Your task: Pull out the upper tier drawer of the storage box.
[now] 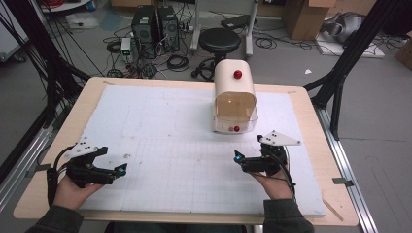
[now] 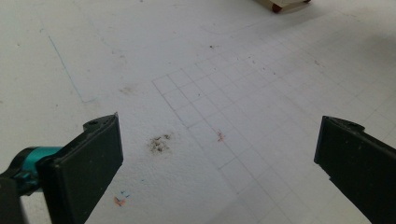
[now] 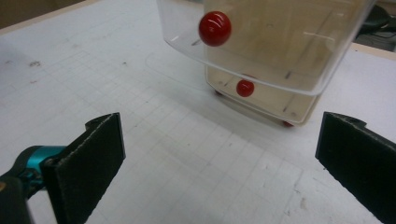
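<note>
A small cream box (image 1: 234,97) with a clear curved lid (image 3: 280,42) stands on the white foam board (image 1: 170,145), right of centre at the back. One red knob (image 3: 215,28) is on the lid and a second red knob (image 3: 245,87) is low on the front. My right gripper (image 1: 248,148) is open just in front of the box, its jaws (image 3: 219,154) wide apart and pointing at it with nothing between them. My left gripper (image 1: 114,160) is open over bare board at the front left, its jaws (image 2: 219,154) empty. A corner of the box (image 2: 280,3) shows far ahead.
The board has a faint pencil grid and a dark smudge (image 2: 159,143). It lies on a wooden table (image 1: 311,102). Beyond the table are a black stool (image 1: 219,41), computer towers (image 1: 155,24), cables and cardboard boxes (image 1: 303,17). Black stand legs (image 1: 340,73) rise at both sides.
</note>
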{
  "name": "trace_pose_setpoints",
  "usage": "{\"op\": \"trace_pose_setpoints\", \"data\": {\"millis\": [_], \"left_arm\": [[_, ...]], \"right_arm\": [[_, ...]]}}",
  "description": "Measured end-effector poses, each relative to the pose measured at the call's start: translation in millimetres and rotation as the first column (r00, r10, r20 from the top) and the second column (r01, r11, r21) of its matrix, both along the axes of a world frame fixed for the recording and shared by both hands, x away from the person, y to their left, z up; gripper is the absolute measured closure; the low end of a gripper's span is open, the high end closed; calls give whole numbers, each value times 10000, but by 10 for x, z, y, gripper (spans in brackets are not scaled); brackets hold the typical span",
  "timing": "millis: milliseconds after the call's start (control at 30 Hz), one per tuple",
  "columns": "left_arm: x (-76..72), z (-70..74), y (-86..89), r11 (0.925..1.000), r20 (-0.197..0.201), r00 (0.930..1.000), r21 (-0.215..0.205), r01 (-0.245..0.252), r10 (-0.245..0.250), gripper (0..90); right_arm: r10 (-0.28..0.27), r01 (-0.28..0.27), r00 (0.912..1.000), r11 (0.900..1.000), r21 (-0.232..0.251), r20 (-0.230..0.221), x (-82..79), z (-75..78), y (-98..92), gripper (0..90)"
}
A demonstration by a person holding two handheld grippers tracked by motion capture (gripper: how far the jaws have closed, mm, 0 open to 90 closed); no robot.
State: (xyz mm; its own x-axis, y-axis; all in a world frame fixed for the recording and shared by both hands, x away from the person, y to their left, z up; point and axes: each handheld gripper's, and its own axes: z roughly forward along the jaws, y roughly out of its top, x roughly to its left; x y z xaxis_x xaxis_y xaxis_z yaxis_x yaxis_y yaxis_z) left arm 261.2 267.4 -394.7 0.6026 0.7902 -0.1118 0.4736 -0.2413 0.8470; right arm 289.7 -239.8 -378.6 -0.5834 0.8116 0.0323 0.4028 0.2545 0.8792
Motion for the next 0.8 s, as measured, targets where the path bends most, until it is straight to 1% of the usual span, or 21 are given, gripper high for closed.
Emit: {"op": "trace_pose_setpoints", "data": {"millis": [33,133,200,367,467,600,667,800], "left_arm": [[3,2,2,10000,11,10000,12,21,-21,17],[7,-2,1,10000,14,10000,19,28,-28,17],[9,-8,2,10000,-11,10000,41,30,-30,17],[12,-15,-6,10000,-15,10000,42,55,-55,17],[11,-19,-4,10000,-35,10000,51,44,-44,17],[10,-20,-9,10000,-35,10000,42,65,-65,17],[11,-22,-10,10000,-38,10000,56,73,-73,17],[10,-22,-9,10000,-34,10000,55,80,-80,17]], "right_arm": [[41,-41,10000,10000,-47,34,8,-9,-15,3],[9,-9,9999,10000,24,-132,12,-34,-60,3],[-61,61,10000,10000,52,-73,8,-49,-95,3],[-219,221,9997,9996,148,-120,-4,-78,-194,3],[-341,341,9994,9994,55,-97,-12,-96,-253,3],[-440,441,9989,9990,23,-178,-30,-119,-314,3],[-480,483,9986,9987,135,-221,-36,-140,-360,3],[-542,548,9982,9983,195,-270,-47,-157,-402,3]]}}
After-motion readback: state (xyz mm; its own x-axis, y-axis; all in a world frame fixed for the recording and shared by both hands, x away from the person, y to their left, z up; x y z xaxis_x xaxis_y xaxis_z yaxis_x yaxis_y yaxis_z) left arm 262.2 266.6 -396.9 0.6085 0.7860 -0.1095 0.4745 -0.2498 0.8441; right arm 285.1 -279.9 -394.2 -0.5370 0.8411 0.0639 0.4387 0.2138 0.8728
